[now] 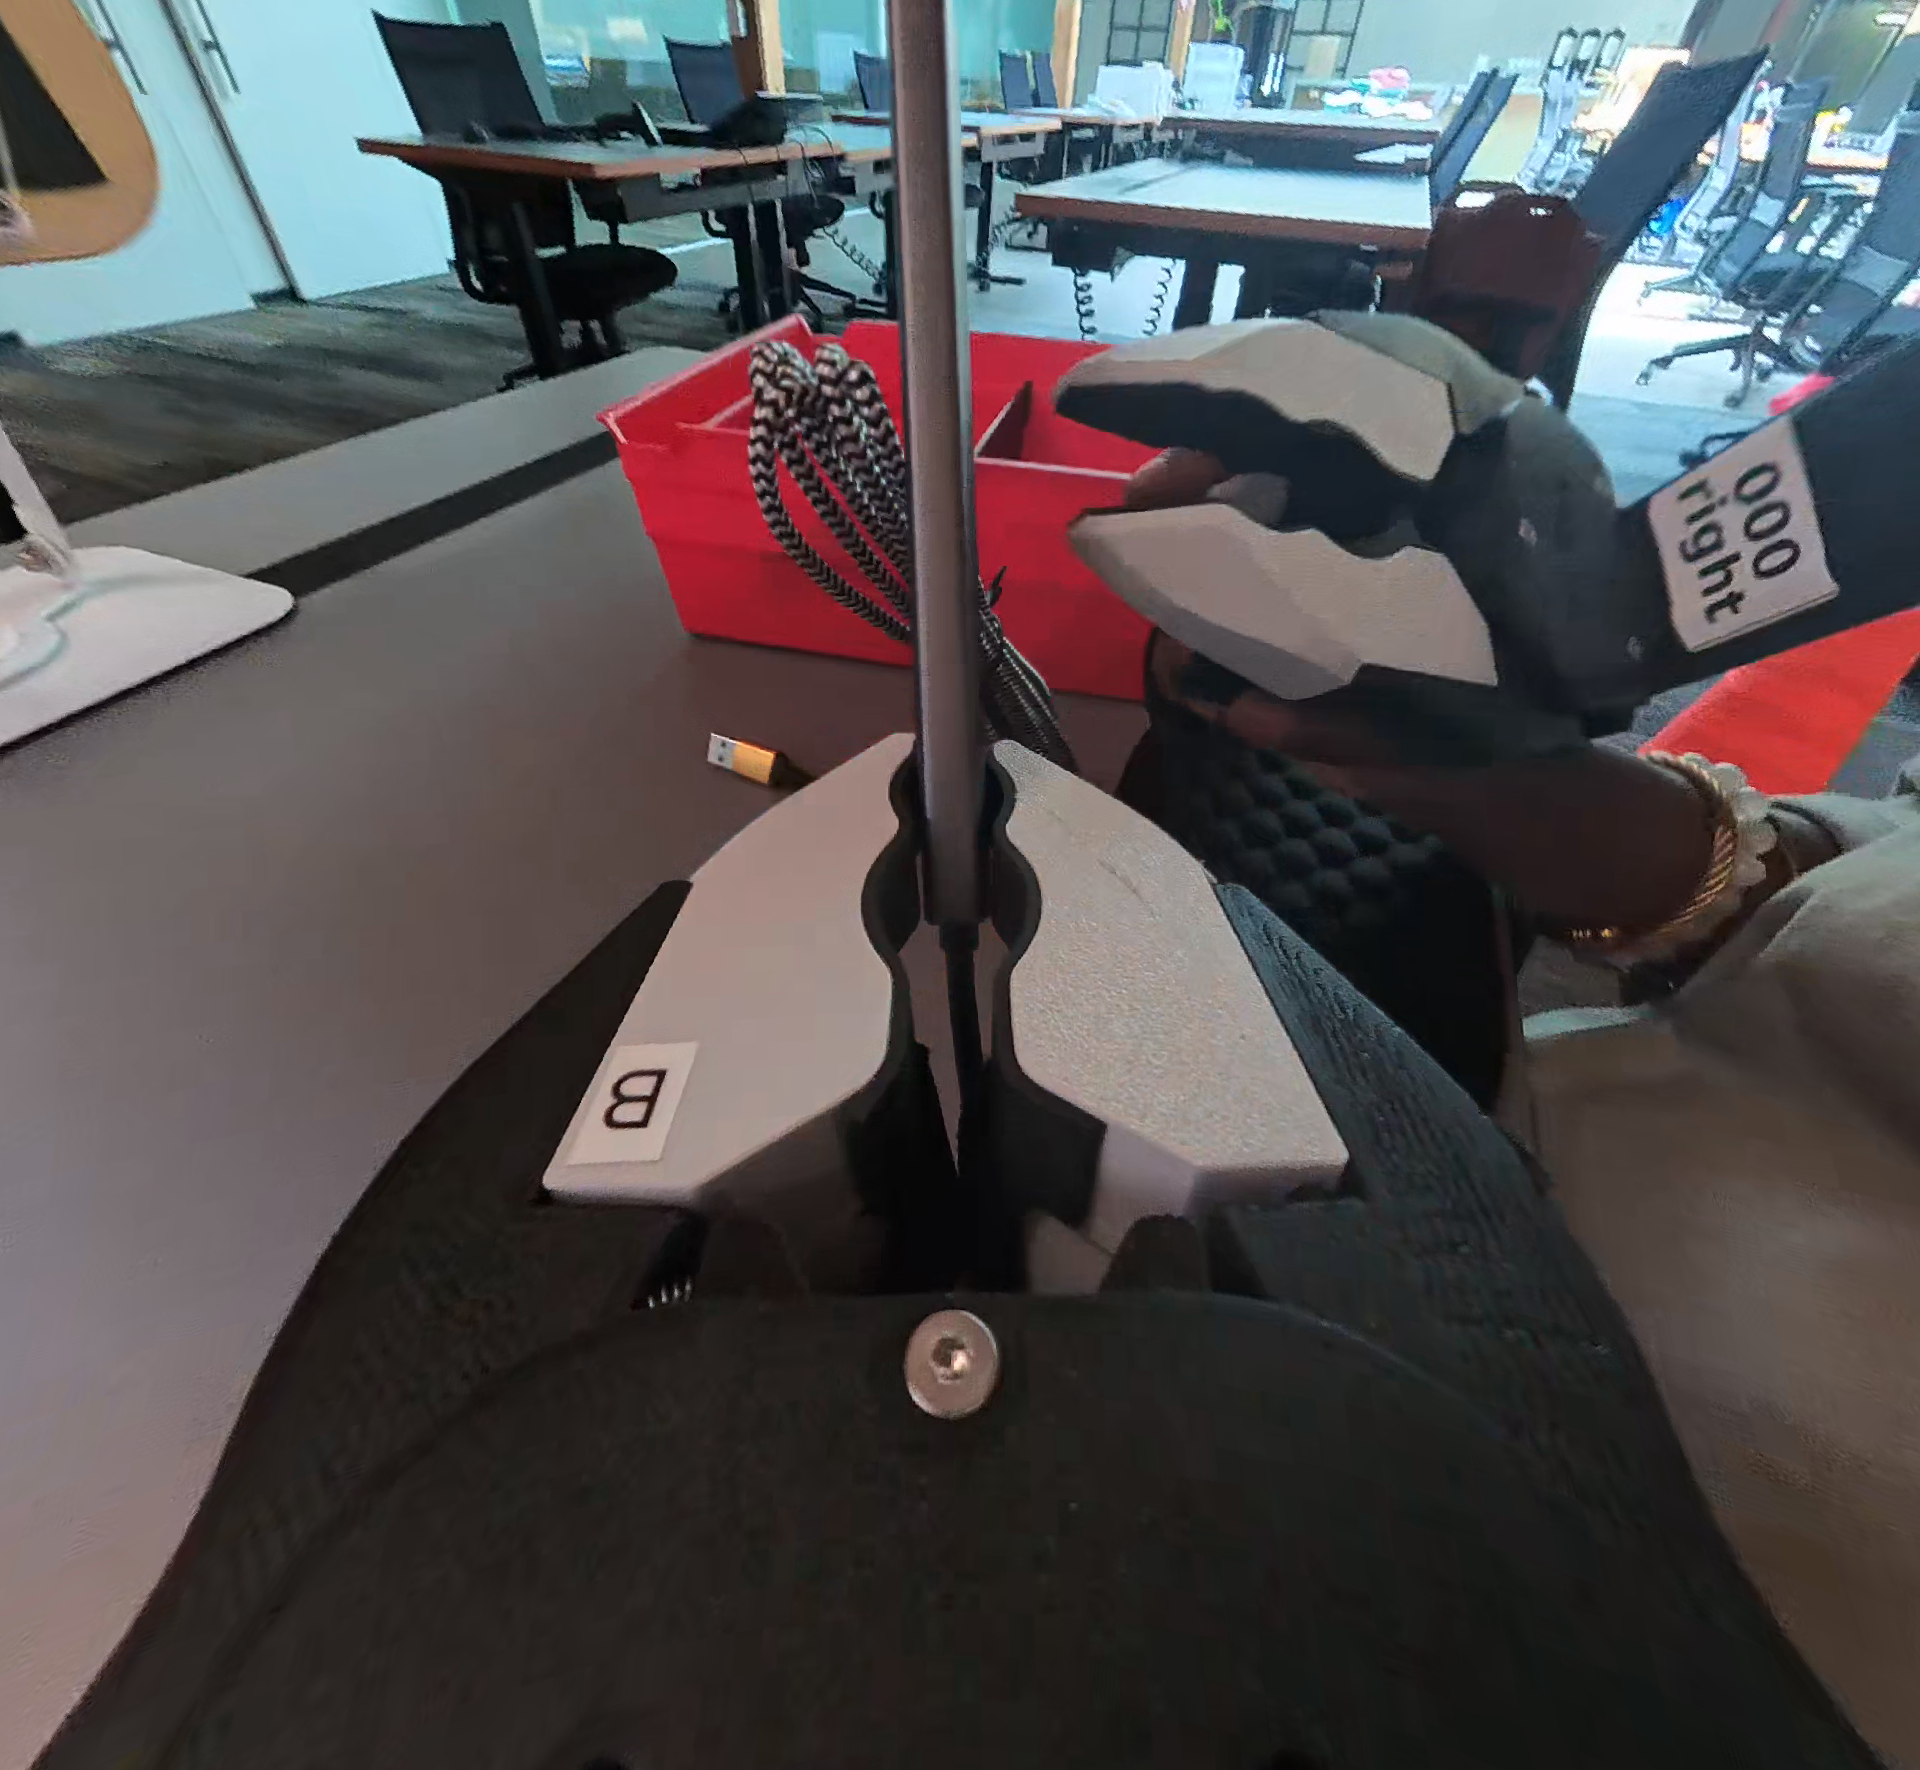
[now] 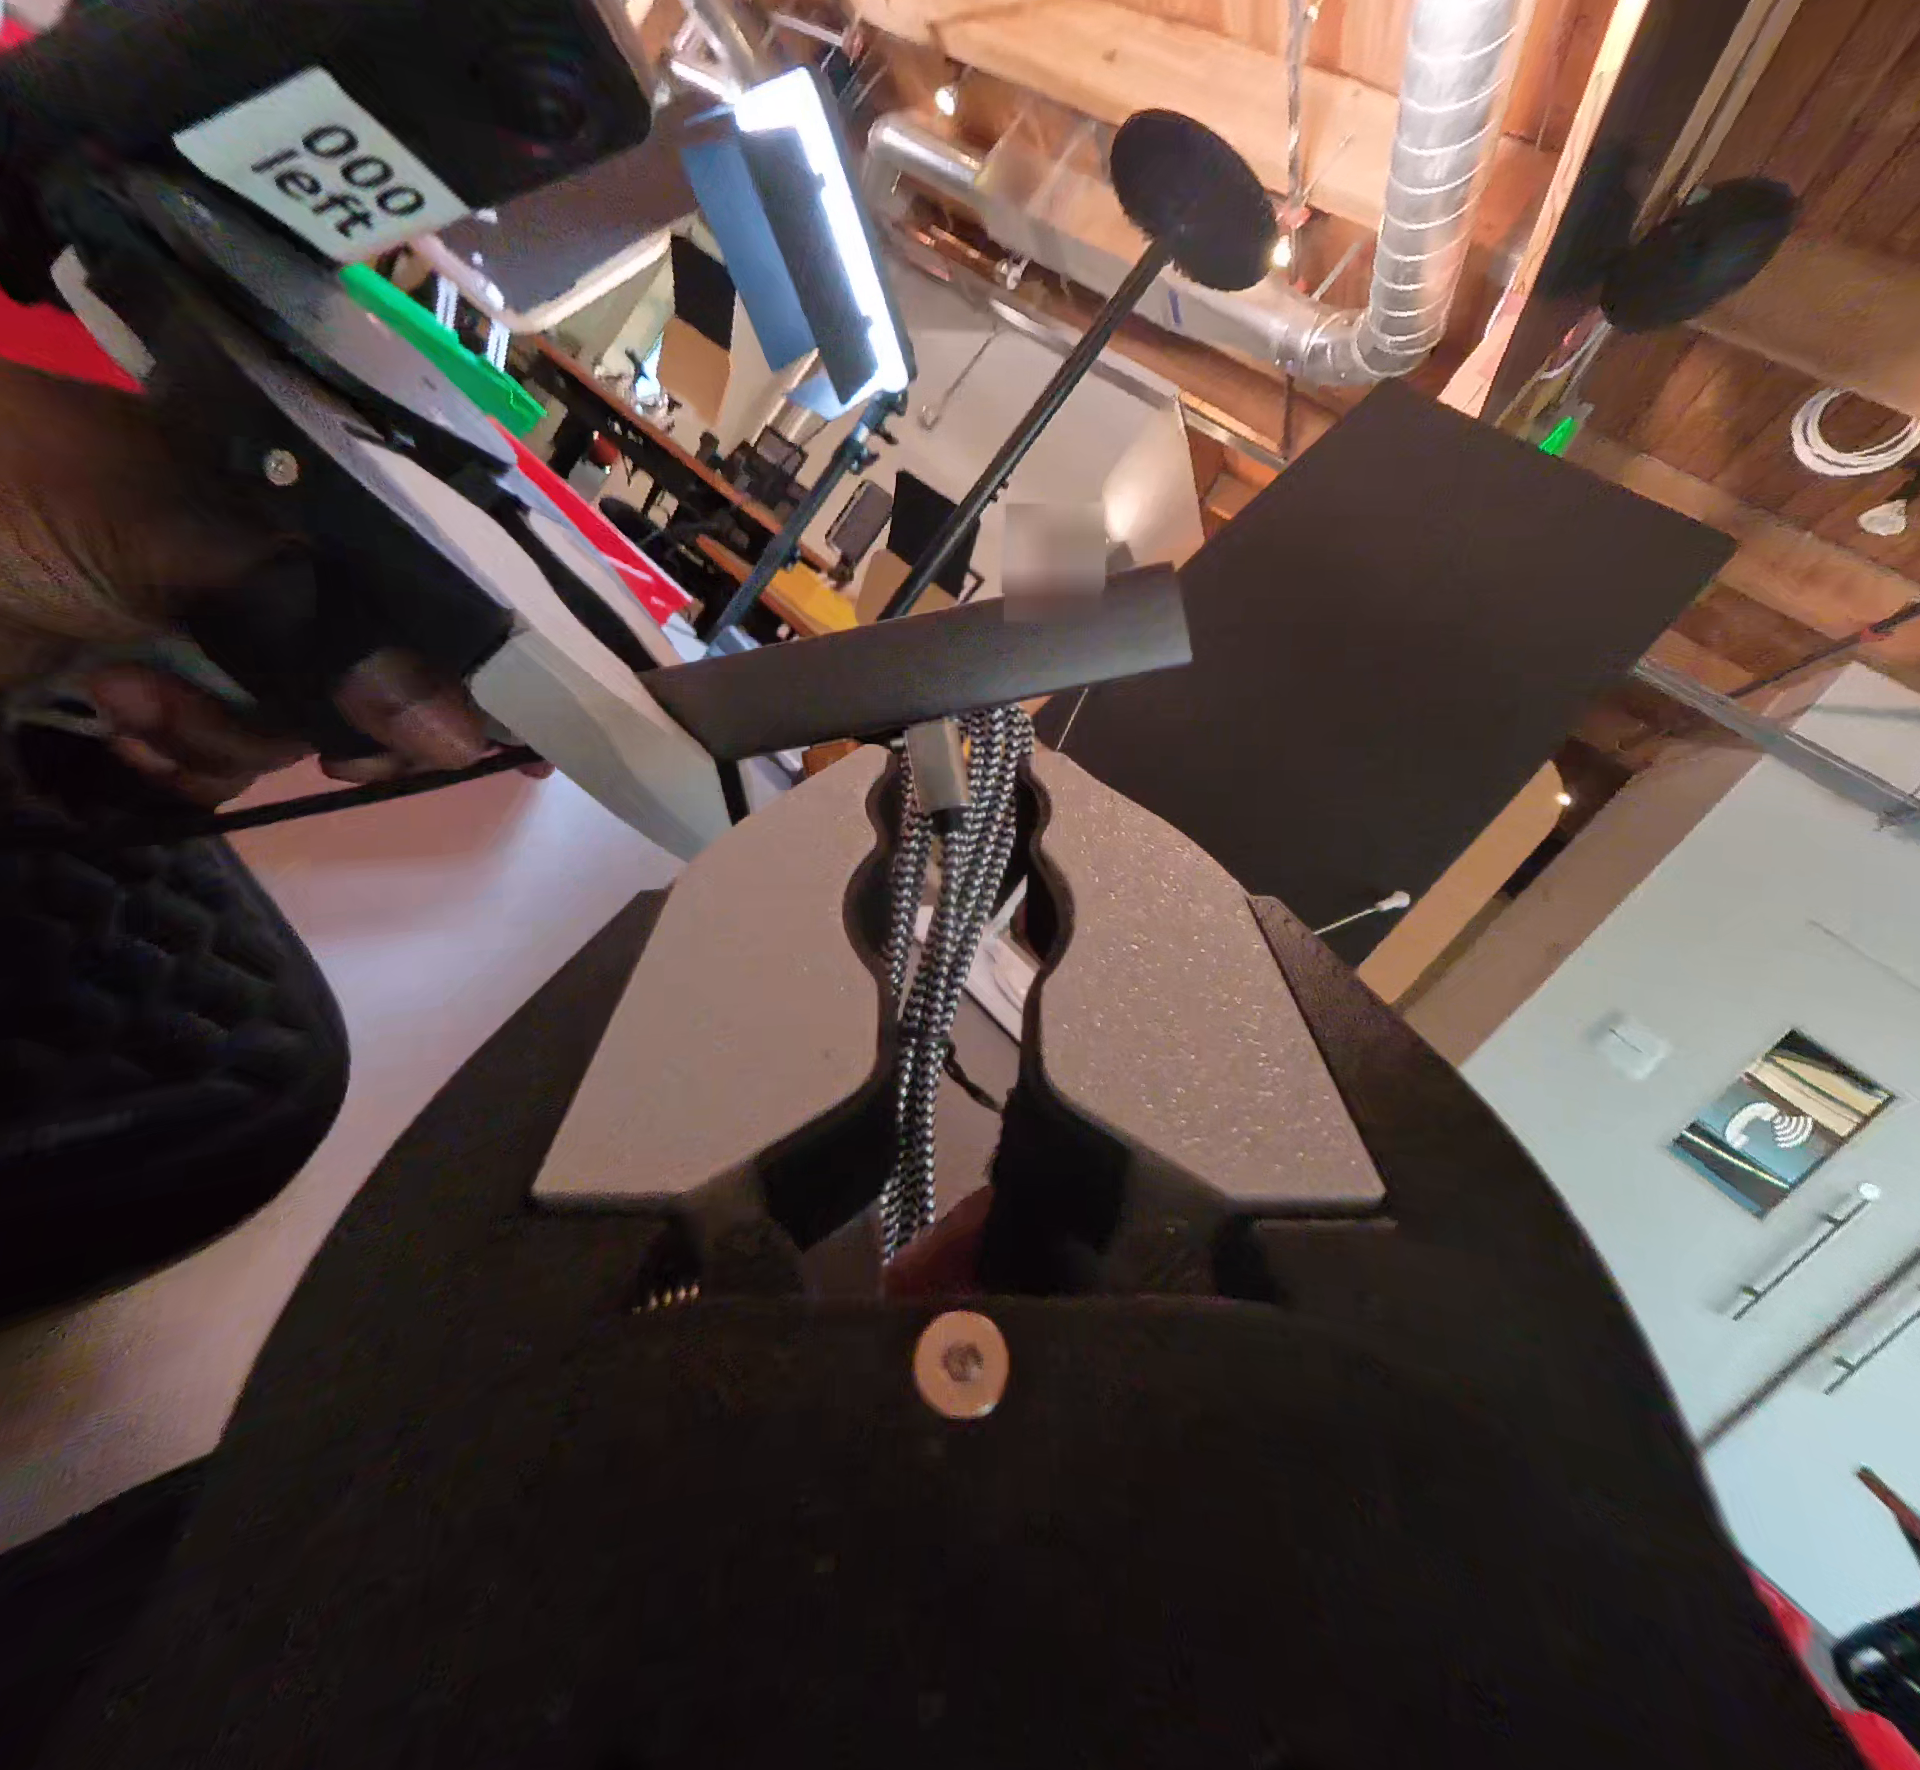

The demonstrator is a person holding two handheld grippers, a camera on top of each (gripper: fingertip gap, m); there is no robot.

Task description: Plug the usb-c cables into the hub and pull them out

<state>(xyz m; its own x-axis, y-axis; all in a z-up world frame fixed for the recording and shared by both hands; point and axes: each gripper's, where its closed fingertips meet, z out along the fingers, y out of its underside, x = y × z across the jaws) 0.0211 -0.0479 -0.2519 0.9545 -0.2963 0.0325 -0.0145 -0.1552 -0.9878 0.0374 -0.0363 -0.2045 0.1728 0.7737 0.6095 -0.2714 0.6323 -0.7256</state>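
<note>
The slim grey metal USB hub [image 1: 928, 432] is up off the dark tabletop [image 1: 312, 889], stood on end, and the left gripper [image 1: 951, 821] has its two grey fingers pressed together on the hub's lower end. A thin black lead [image 1: 961, 1024] drops from that end down between the fingers. Off the far side of the hub, black-and-white braided cables [image 1: 821, 473] loop out and hang down towards the table, in front of a red plastic divided bin [image 1: 727, 515]. A loose yellow-shelled USB plug [image 1: 744, 761] lies on the table just beside the left gripper's tip.

Over on the right, the right gripper [image 1: 1081, 468] is near the hub with its fingers apart, a clear gap between them. From its own camera, the right gripper [image 2: 961, 785] sits just beneath the hub [image 2: 925, 671], which crosses the view as a dark bar. Two braided cables [image 2: 940, 951] run through the gap between the fingers without being pinched, and a silver plug housing [image 2: 932, 764] meets the hub's edge; I cannot tell how deep it is seated. The left gripper [image 2: 623, 733] holds the bar's end.
</note>
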